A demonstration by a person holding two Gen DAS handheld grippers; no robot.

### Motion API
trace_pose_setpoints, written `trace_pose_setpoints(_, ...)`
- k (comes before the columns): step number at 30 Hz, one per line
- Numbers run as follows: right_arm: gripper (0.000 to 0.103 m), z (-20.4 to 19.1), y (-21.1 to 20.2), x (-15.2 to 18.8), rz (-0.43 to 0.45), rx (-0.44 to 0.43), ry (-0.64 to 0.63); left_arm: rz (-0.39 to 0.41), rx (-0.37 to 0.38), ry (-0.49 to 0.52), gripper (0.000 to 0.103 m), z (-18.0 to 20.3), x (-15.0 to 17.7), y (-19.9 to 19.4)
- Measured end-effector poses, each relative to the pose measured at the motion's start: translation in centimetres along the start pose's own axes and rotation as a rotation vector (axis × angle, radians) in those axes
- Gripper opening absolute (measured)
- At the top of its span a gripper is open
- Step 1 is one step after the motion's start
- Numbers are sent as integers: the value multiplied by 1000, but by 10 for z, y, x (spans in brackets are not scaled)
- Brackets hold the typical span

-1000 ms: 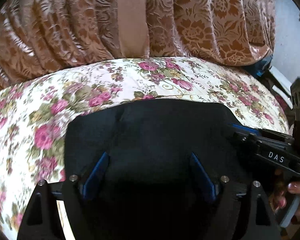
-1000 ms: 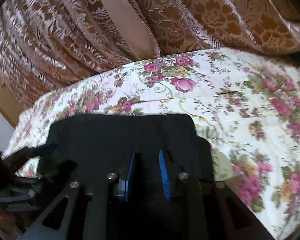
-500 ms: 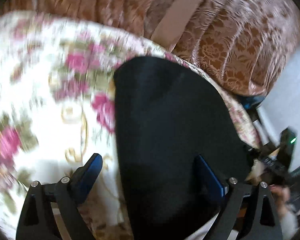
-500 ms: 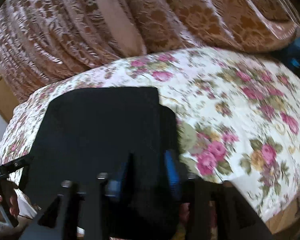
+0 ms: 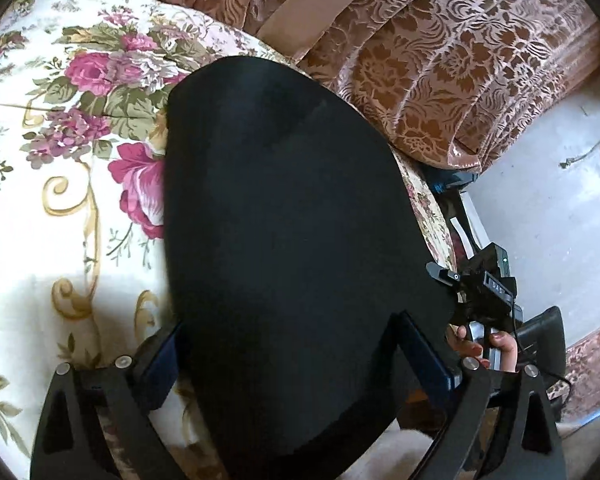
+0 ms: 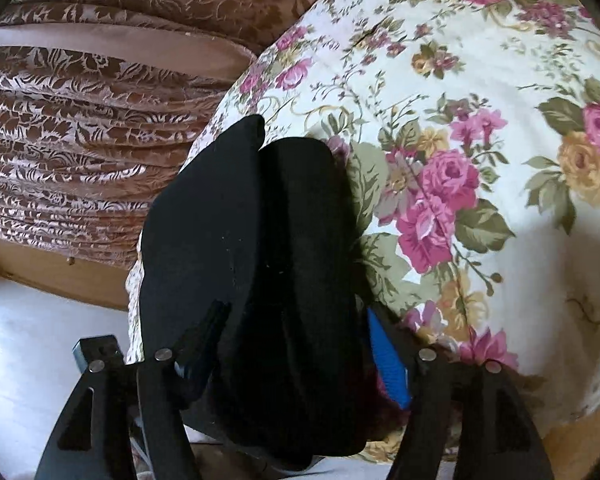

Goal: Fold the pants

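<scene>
Both tongs straddle the folded black fabric pants (image 5: 284,208) on my cream bedspread with pink roses (image 5: 60,184). My left gripper (image 5: 296,364) is spreading wide, pads clear of the cloth; my right gripper (image 6: 296,344) is opening too, cloth between its blue pads, no longer pinched. White letters "DAS" mark the right tool. Brown patterned curtain (image 6: 80,128) borders the bed; open bedspread lies beyond the pants.
</scene>
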State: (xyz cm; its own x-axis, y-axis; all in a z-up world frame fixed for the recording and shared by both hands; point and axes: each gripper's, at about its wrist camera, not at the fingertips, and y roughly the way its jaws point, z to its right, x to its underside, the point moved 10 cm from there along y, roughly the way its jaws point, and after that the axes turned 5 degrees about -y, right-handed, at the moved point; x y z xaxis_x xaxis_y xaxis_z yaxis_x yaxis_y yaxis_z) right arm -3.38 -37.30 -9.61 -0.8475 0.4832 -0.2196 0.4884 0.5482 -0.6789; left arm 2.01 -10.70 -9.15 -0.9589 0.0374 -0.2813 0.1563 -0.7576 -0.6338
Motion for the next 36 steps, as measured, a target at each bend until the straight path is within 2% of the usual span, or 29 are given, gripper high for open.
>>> trace_pose_setpoints(4, 77, -11, 14, -2, -26, -5, -40, -6, -32, 35, 96, 3, 0, 5)
trace_pose_setpoints(8, 77, -22, 26, -5, -15, 52, -127, -8, -59, 60, 86, 4, -1, 3)
trace_pose_setpoints(9, 77, -24, 28, -5, -13, 66, -145, -4, -57, 58, 80, 3, -2, 1)
trace_pose_setpoints(10, 75, -25, 27, -5, -8, 73, -156, 1, -59, 62, 74, 3, -2, -1)
trace_pose_setpoints(11, 69, -28, 26, -6, 2, 74, -173, 7, -66, 72, 71, 3, -2, -5)
trace_pose_setpoints(13, 62, -37, 22, -6, 21, 89, -238, 35, -83, 112, 57, 7, -5, -13)
trace_pose_setpoints(16, 55, -54, 16, -8, 69, 115, -339, 88, -107, 172, 48, 16, -12, -26)
trace_pose_setpoints(19, 52, -71, 15, -15, 115, 122, -411, 132, -140, 213, 45, 20, -22, -36)
trace_pose_setpoints(23, 51, -92, 18, -32, 173, 87, -460, 199, -176, 259, 45, 21, -43, -50)
trace_pose_setpoints(26, 51, -113, 32, -50, 201, 81, -512, 230, -206, 250, 45, 8, -69, -55)
trace_pose_setpoints(32, 51, -144, 71, -93, 226, 75, -570, 302, -217, 153, 45, -22, -140, -54)
trace_pose_setpoints(36, 51, -155, 100, -143, 266, 58, -547, 358, -279, 207, 45, -24, -191, -49)
